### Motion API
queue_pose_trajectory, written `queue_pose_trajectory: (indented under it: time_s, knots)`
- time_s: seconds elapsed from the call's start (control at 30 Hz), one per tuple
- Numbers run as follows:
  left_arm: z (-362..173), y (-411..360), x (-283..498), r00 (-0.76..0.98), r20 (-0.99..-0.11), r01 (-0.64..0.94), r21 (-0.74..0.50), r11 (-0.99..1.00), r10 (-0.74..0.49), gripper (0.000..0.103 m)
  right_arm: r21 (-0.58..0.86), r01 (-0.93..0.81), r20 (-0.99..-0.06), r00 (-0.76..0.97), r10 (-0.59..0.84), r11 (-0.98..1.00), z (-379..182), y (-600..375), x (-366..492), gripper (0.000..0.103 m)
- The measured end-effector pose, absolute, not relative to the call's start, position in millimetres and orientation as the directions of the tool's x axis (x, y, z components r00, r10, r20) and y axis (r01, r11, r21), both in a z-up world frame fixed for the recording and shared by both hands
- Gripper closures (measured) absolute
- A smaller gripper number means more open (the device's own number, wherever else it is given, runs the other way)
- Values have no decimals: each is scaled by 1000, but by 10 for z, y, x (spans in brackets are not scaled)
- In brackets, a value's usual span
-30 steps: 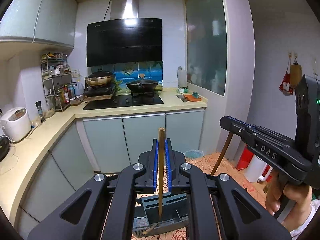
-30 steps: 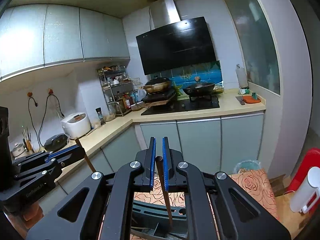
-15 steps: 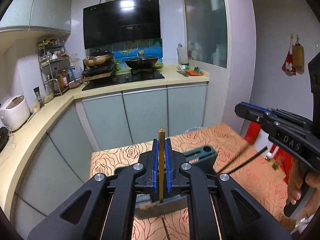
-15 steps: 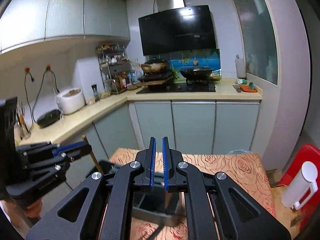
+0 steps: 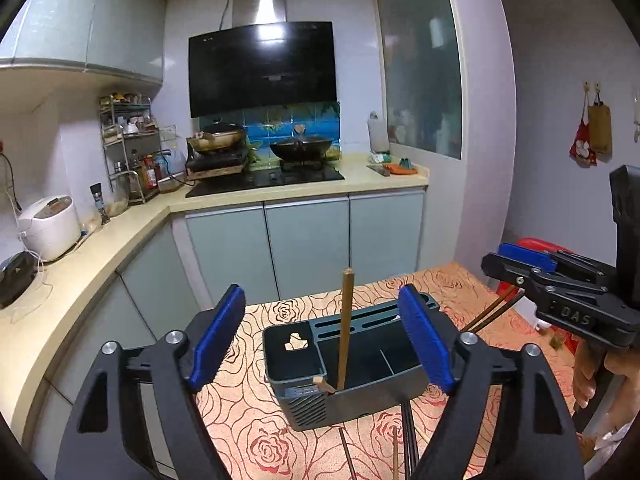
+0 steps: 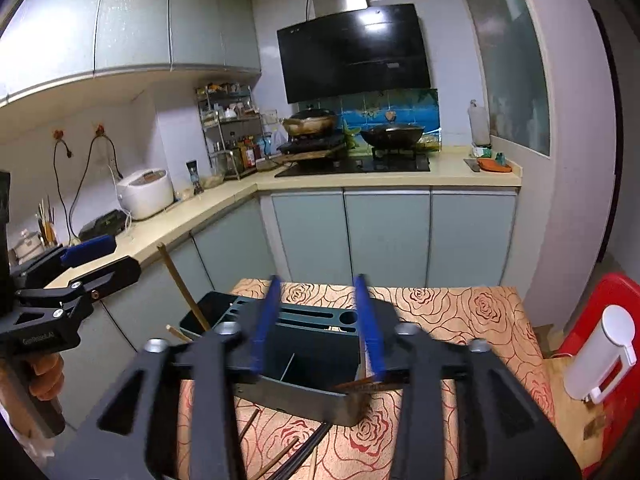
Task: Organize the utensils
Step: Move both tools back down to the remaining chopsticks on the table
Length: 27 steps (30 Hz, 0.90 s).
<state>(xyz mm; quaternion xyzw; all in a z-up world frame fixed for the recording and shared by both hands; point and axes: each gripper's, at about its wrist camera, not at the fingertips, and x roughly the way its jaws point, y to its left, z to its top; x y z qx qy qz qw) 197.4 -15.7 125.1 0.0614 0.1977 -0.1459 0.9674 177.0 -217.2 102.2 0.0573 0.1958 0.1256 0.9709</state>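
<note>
Left gripper (image 5: 320,336): jaws just spread wide, released; wooden chopstick (image 5: 345,328) stands free in the holder (image 5: 308,404), centre frame.
Right gripper (image 6: 318,326): just opened, nothing held.
Left to do: loose chopsticks (image 5: 394,446) lie on the tablecloth (image 5: 248,432), bottom centre.

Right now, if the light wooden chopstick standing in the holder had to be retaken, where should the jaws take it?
Grip the wooden chopstick on its upper shaft, from above. It stands nearly upright, its top clear of the utensil holder and its lower end inside.
</note>
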Motion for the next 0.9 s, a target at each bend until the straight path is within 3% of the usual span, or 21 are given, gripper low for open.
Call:
queue_pose_trajectory:
  time_s: [0.43, 0.63, 0.9]
  knots:
    - [667, 150, 1398, 854, -448, 310, 33, 950, -263, 22, 134, -200, -387, 891, 237, 971, 721, -2283, 1221, 55]
    - [234, 217, 1116, 854, -482, 277, 97, 956, -199, 22, 115, -194, -430, 874, 225, 974, 302, -2249, 860, 54]
    - [-314, 351, 825, 810, -554, 271, 60, 961, -193, 22, 59, -179, -498, 847, 184, 982, -268, -2180, 453, 54]
